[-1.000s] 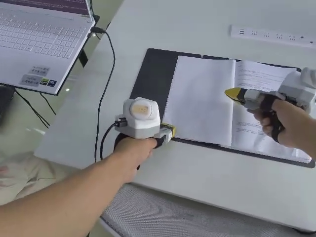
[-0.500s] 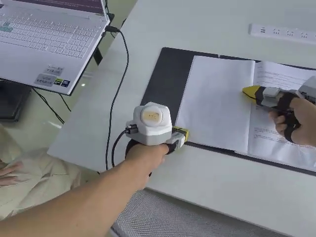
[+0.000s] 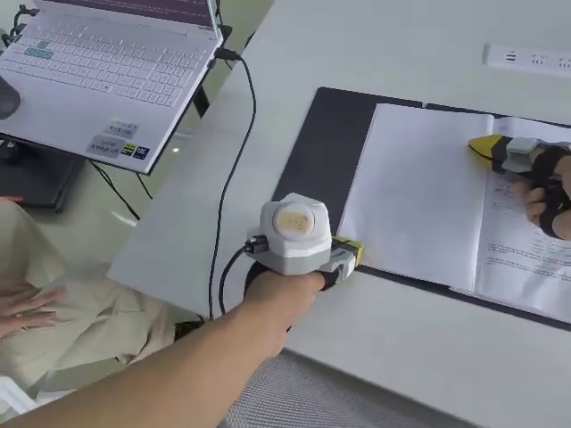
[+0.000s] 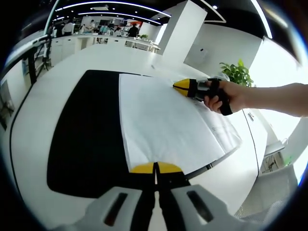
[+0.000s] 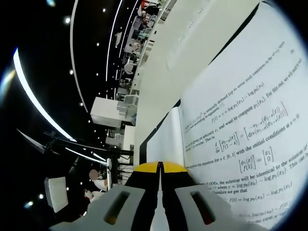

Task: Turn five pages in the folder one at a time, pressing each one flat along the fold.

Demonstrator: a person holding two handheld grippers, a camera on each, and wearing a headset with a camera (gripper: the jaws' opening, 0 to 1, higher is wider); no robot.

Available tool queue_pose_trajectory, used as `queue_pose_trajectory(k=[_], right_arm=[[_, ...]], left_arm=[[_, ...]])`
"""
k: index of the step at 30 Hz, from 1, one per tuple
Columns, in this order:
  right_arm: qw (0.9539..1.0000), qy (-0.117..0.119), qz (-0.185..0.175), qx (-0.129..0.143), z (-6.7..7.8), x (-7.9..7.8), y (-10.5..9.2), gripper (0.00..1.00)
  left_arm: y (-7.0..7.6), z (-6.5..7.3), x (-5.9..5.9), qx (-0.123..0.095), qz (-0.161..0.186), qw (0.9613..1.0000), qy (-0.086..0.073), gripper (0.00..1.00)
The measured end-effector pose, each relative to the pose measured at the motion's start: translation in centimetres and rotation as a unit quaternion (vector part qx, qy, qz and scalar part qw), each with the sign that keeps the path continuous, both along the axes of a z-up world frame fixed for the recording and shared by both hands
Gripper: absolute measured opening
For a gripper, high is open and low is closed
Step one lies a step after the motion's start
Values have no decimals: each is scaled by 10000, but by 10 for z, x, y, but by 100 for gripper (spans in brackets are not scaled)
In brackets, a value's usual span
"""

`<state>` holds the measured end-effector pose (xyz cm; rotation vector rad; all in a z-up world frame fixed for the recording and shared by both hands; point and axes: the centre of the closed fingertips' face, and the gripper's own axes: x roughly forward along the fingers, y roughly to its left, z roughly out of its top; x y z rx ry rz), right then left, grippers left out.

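Black folder (image 3: 312,152) is laid open on the white worktop (image 3: 401,357), with a blank turned page (image 3: 419,196) lying over its left half and a printed page (image 3: 526,259) on the right. The right tool (image 3: 479,147) is held with its yellow tips shut together, set right at the fold near the far end. The left tool (image 3: 354,251) is parked at the near corner of the turned page, jaws also closed. Whether any paper is caught between them can't be told tbh.

Step in hand looks like the pressing-flat bit. To be done well, the closed tips should probably be drawn along the crease from far end to near end in one slow stroke. Pressure should be light enough that the sheet isn't wrinkled or scuffed. The corner is best pinned by the left tool so the page isn't skated sideways.

View differences: in the head view, a laptop (image 3: 107,62), its cable (image 3: 236,152) and a power strip (image 3: 526,58) can be seen around the folder. In the left gripper view the whole turned page is shown lying fairly flat. In the right gripper view the printed maths can actually be read, and what looks like a slight lift of the turned page at the crease is shown.
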<state>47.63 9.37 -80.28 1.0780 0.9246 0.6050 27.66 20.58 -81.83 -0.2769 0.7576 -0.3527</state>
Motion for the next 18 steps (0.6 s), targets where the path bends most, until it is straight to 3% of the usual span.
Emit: queue_pose_trajectory(k=[5,11,18], right_arm=[[9997,32,-215,57,2,12,0,0],[9988,-6,-476,-63,-1,42,-6,0],[9977,-34,-663,-165,-2,60,-10,0]], left_arm=[[0,-2,1,8,1,10000,-21,0],[0,-2,1,-13,16,10000,-21,0],[1,-4,2,-27,46,10000,-33,0]])
